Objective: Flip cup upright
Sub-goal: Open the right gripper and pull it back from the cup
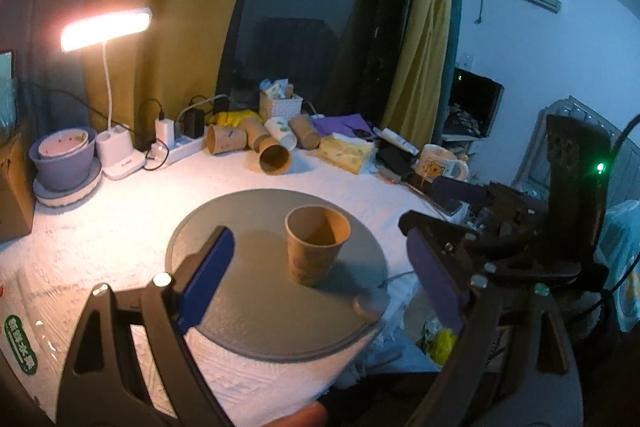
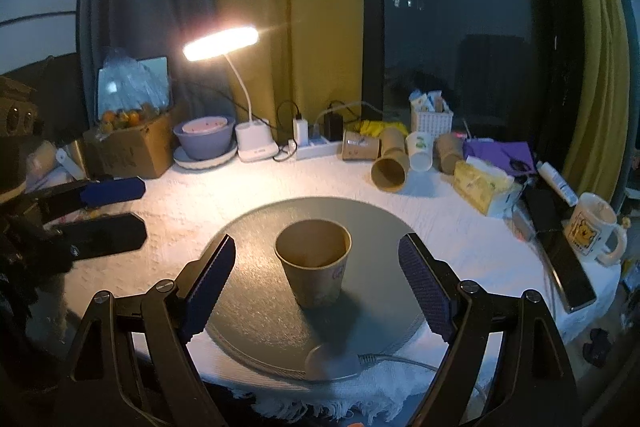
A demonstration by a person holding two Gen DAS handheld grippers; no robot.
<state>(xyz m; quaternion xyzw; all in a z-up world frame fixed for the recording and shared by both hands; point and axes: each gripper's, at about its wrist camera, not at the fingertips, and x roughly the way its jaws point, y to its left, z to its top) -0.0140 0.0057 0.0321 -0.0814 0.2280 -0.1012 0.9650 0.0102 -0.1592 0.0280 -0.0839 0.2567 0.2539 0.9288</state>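
A brown paper cup (image 1: 316, 245) stands upright, mouth up, on a round grey plate (image 1: 248, 307) on the white-covered table. It also shows in the right wrist view (image 2: 314, 263) on the same plate (image 2: 256, 311). My left gripper (image 1: 320, 263) is open and empty, its blue pads wide apart on either side of the cup and a little nearer than it. My right gripper (image 2: 316, 275) is open and empty, its jaws wide on either side of the cup without touching it. The right gripper shows at the right of the left view (image 1: 460, 195), and the left gripper at the left of the right view (image 2: 116, 211).
Several paper cups (image 2: 390, 167) lie along the back of the table with a tissue pack (image 2: 486, 189), a white basket (image 2: 432, 119), a power strip (image 2: 316, 147) and a lit desk lamp (image 2: 256, 143). A purple bowl (image 2: 204, 139), a cardboard box (image 2: 132, 147) and a mug (image 2: 594, 231) stand at the sides.
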